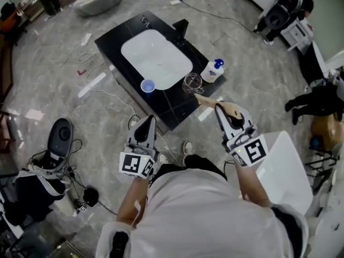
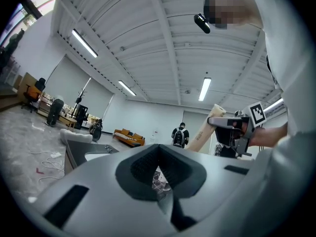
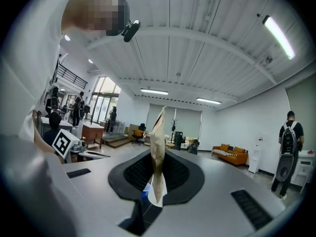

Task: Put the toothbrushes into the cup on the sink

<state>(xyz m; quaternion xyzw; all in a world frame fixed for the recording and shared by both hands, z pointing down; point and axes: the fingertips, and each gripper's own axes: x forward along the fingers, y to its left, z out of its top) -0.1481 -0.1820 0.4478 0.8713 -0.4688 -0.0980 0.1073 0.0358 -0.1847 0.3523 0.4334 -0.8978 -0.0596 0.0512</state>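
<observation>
The black counter point(image 1: 119, 35) holds a white sink basin point(image 1: 156, 58), with a blue cup point(image 1: 147, 86) and a clear glass cup point(image 1: 192, 81) at its near edge. My right gripper point(image 1: 221, 109) point(image 3: 153, 191) is shut on a tan paper-wrapped toothbrush point(image 1: 210, 101) point(image 3: 157, 142) that points toward the glass cup, just short of the counter. The left gripper view shows that gripper point(image 2: 224, 123) and the tan wrapper point(image 2: 204, 133) at the right. My left gripper point(image 1: 145, 127) point(image 2: 165, 194) hangs in front of the counter, below the blue cup, with its jaws together and nothing in them.
A soap bottle point(image 1: 213, 70) with a blue pump stands at the counter's right corner, and a black faucet point(image 1: 180, 31) behind the basin. Cables and a black device point(image 1: 60, 136) lie on the floor at the left. A white table point(image 1: 285, 165) is at my right. People stand far right.
</observation>
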